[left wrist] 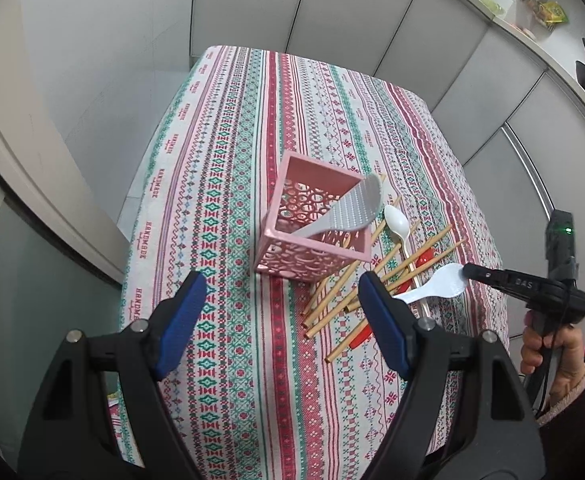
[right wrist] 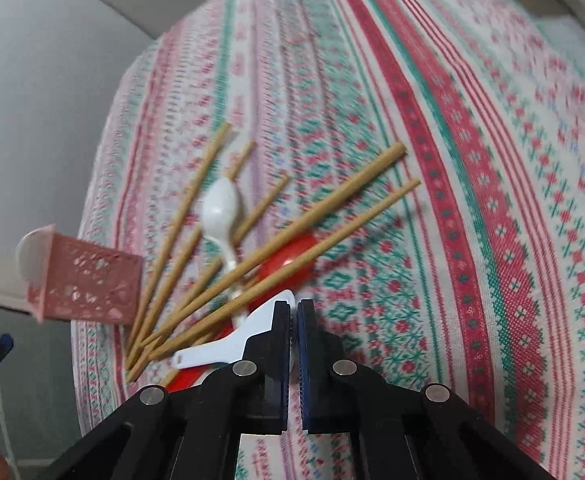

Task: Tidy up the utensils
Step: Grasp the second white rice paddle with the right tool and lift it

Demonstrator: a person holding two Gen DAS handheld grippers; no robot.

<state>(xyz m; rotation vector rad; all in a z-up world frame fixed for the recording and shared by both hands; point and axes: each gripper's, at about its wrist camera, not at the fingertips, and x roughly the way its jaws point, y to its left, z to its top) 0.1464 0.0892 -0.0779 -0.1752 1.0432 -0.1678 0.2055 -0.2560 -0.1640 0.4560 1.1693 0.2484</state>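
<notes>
White rice paddle (left wrist: 432, 288) is pinched at its head by the right gripper (right wrist: 294, 306), lifted above the chopsticks (right wrist: 276, 240) and red spoon (right wrist: 288, 264), beside the pink holder (left wrist: 312, 224). Left gripper (left wrist: 280, 300) is held spread, nothing between its pads.

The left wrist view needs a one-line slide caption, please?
Right gripper lifts a white paddle beside the pink basket.

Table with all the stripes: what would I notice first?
Probably the pink basket in the middle of the striped cloth, with a grey paddle leaning in it. Beside it lies a messy fan of chopsticks, and the right gripper pinches a white paddle.
</notes>
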